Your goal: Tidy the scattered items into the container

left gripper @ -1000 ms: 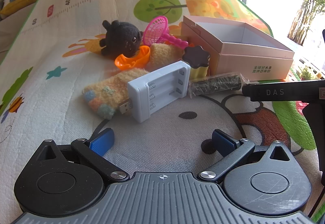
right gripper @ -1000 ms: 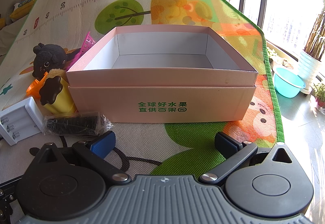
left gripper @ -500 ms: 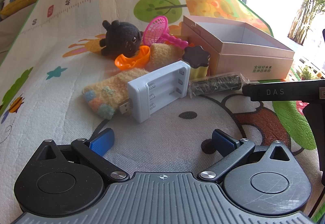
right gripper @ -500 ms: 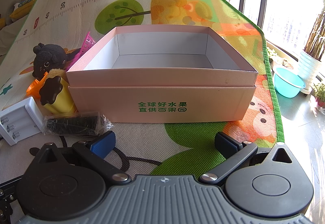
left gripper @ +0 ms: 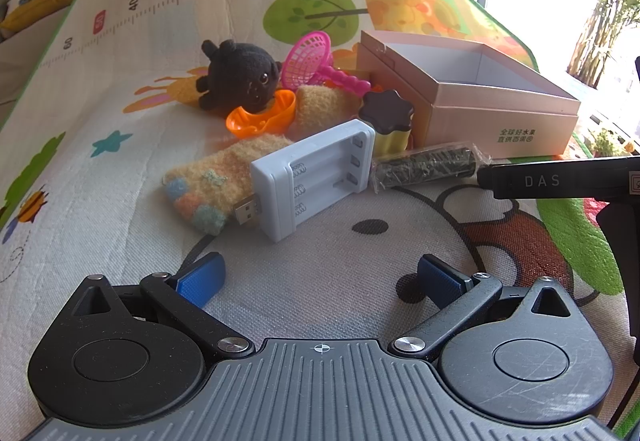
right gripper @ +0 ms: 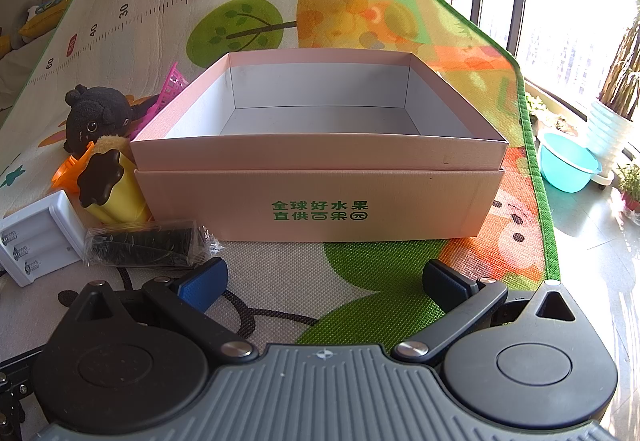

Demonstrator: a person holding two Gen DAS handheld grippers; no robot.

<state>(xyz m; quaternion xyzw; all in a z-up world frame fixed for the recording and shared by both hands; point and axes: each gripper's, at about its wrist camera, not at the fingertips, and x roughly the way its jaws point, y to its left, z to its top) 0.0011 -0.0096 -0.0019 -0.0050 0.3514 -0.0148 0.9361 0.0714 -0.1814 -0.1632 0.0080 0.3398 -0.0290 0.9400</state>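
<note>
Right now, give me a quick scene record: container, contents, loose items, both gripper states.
container: pink cardboard box, lid off, on the play mat
contents: nothing visible inside
loose items: battery charger, black wrapped roll, black plush toy, orange scoop, pink toy net, knitted sock, yellow cup with brown lid
left hand-held gripper: open, holding nothing
right hand-held gripper: open, holding nothing

Battery charger (right gripper: 38,237): left end cut off by frame edge. Pink net (right gripper: 170,93): mostly hidden behind box (right gripper: 316,197).
</note>
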